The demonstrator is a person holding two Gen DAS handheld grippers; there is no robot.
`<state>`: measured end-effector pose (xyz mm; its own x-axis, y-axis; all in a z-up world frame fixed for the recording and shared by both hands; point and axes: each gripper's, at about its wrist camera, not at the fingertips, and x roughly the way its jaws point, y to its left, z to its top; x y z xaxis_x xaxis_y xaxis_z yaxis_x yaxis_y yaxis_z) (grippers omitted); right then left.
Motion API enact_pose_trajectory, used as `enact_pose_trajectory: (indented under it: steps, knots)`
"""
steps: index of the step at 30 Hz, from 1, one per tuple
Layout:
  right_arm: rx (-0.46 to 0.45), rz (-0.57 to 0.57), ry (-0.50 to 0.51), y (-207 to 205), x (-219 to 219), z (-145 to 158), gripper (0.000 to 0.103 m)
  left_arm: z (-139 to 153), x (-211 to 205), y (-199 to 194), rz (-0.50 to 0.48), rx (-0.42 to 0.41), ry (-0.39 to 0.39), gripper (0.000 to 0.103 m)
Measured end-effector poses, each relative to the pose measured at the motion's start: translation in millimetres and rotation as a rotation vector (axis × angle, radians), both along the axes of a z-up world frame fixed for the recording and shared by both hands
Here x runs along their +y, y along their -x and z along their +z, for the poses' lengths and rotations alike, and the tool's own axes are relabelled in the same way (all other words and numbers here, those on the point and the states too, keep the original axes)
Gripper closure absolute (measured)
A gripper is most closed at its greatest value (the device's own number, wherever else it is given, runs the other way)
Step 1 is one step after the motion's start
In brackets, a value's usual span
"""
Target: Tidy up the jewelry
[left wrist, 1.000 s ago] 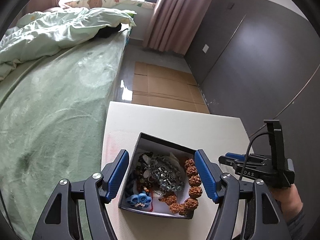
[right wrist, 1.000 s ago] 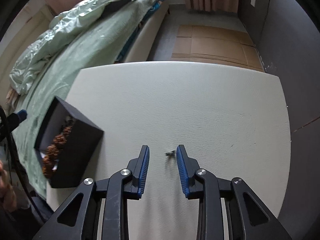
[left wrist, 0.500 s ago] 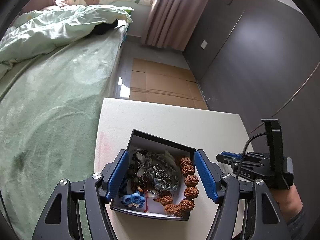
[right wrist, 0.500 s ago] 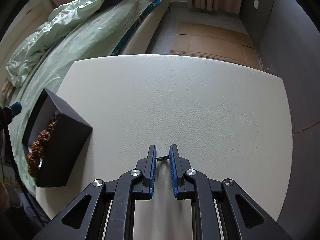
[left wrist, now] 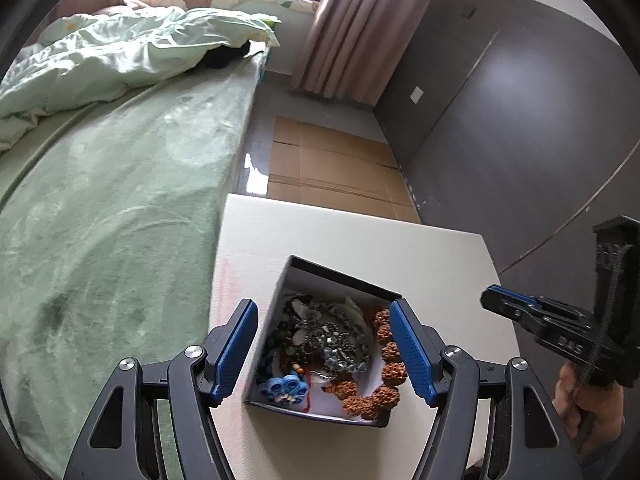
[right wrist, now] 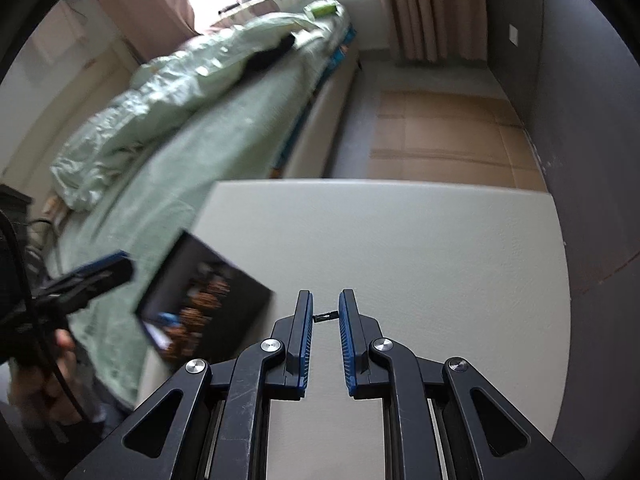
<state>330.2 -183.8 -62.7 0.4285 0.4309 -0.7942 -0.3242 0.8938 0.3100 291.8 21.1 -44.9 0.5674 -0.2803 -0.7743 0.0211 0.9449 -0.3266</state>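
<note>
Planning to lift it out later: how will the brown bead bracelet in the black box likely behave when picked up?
The brown bead bracelet lies in a loose curve, so it will probably hang limp rather than hold shape. Its knobbly beads look easy to grip. It lies against the jewelry pile in the black box, so it may snag and drag pieces along.

One box sits on one table, holding a tangle of jewelry too knotted to count, including one chain of brown beads. Two grippers show; one small piece is outside the box.
</note>
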Motion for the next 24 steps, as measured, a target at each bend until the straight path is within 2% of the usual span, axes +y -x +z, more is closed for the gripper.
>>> enact_pose_trajectory:
  steps: [4, 6, 8, 14, 18, 24]
  knots:
    - [-0.034, 0.026, -0.028, 7.3, 15.2, 13.2, 0.088, 2.0, 8.8, 3.4, 0.01, -0.003, 0.008, 0.029]
    - [-0.05, 0.04, -0.045, 8.2, 22.2, 18.0, 0.088, 5.2, 13.4, 7.2, 0.016, -0.02, -0.001, 0.019]
    - [-0.061, 0.055, -0.071, 9.4, 29.3, 21.0, 0.088, 8.2, 17.4, 9.0, 0.022, -0.031, -0.004, 0.015]
    - [-0.064, 0.093, -0.126, 9.6, 54.9, 19.9, 0.088, 9.9, 35.9, 13.9, 0.041, -0.034, 0.018, 0.01]
    - [-0.057, 0.105, -0.139, 6.2, 75.7, 16.0, 0.088, 8.7, 47.4, 15.8, 0.06, -0.023, 0.026, 0.0]
    - [-0.033, 0.079, -0.128, -2.7, 94.1, 4.0, 0.088, 9.2, 60.8, 19.4, 0.084, -0.032, 0.031, 0.0]
